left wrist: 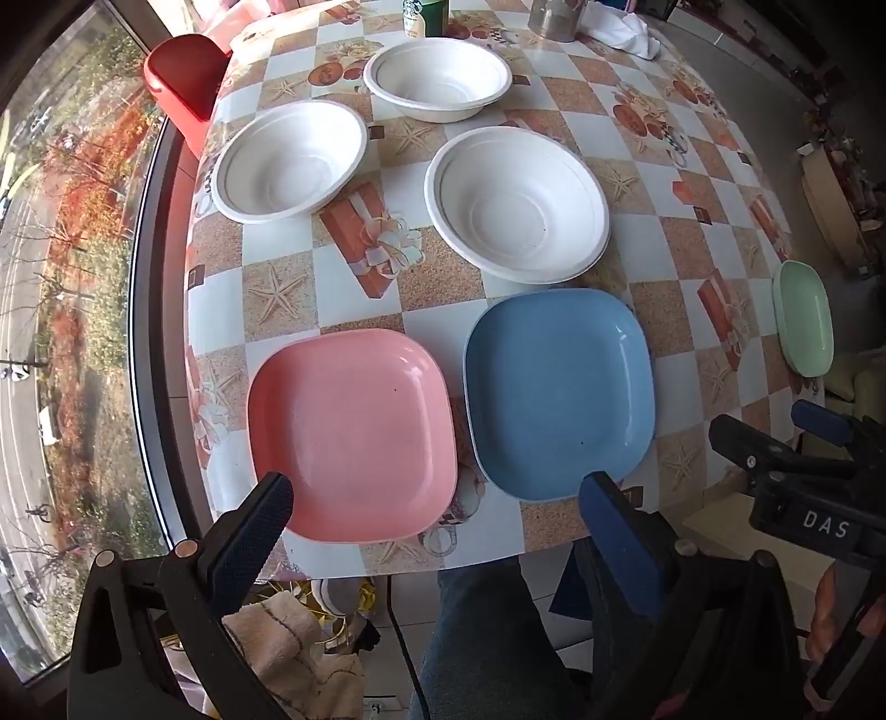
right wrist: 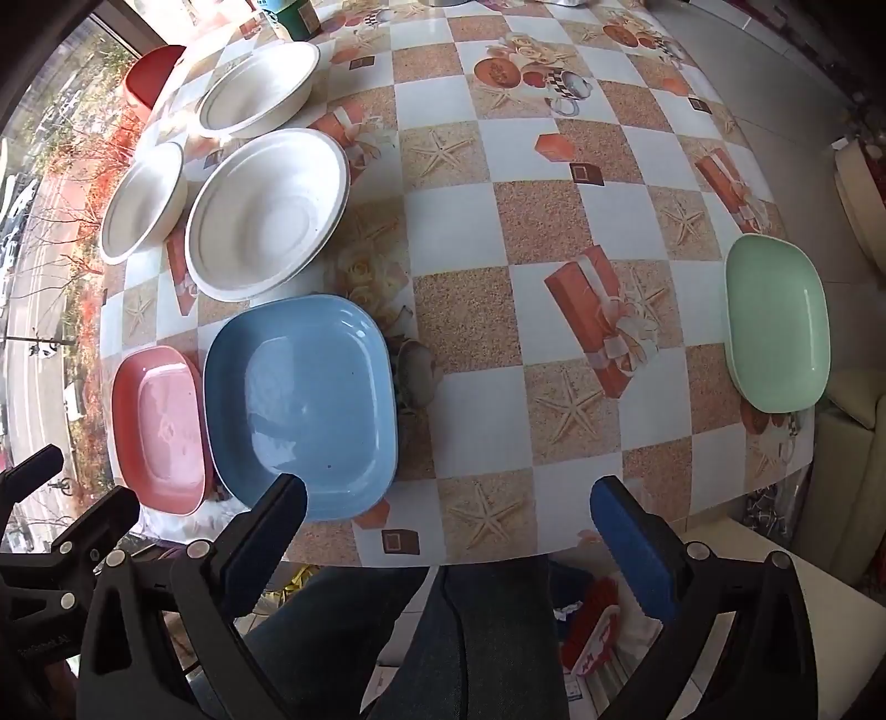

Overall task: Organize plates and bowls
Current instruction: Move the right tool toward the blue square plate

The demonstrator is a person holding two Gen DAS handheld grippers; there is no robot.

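Both claws wide open on my end, nothing btwn the pads, nothing touched: left gripper (left wrist: 437,493) hangs above the near table edge, its left finger (left wrist: 260,515) overlapping the near-left corner of the pink plate (left wrist: 351,437) in view, but I can't tell any contact; right gripper (right wrist: 448,498) hangs above the near edge too, w/ its left finger (right wrist: 277,515) over the near rim of the blue plate (right wrist: 302,407), contact not clear either. Using the blue plate as my landmark: pink plate sits just beside it on its left, rims nearly touching, pink's near edge almost at the table (right wrist: 498,221) edge. Three white bowls lie beyond the blue plate: one (left wrist: 518,202) just past its far rim, one (left wrist: 290,160) further left behind the pink plate, one (left wrist: 437,77) farthest back. All three upright, apart from each other. Green plate (right wrist: 778,324) sits well to the right of the blue plate, at the table's right edge, slightly overhanging by the look. Btwn blue plate and green plate there's a broad bare stretch of checked cloth, the best open room. Left of the pink plate the table ends at a window. Far beyond the bowls, a green can (left wrist: 423,16) stands at the back edge. Below the near edge I see a person's jeans-clad legs (right wrist: 443,637).
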